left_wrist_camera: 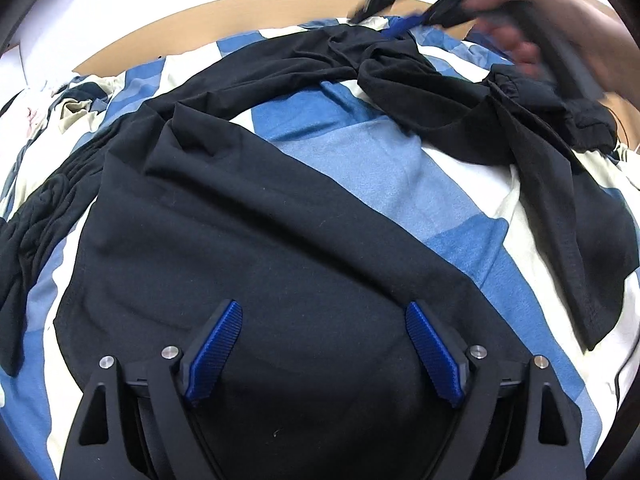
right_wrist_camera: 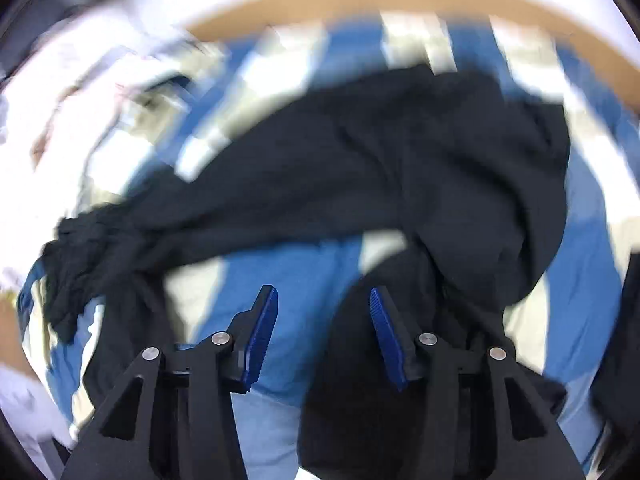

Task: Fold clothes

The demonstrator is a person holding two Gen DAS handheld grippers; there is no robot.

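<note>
Looking through the left wrist view, we see our left gripper (left_wrist_camera: 322, 346) spread wide and empty above the black garment (left_wrist_camera: 240, 240) sprawled on the checked bedspread (left_wrist_camera: 360, 168); we judge it light, limp and best pinched at a hem. Only the blurred right wrist view shows our right gripper (right_wrist_camera: 324, 336) parted, gripping nothing.

Home bedroom: bed spread with a blue, pale-blue and cream patchwork-checked cotton sheet (left_wrist_camera: 360, 152), light wooden bed edge (left_wrist_camera: 192, 28) beyond, crumpled black clothing (left_wrist_camera: 248, 240) strewn across.
</note>
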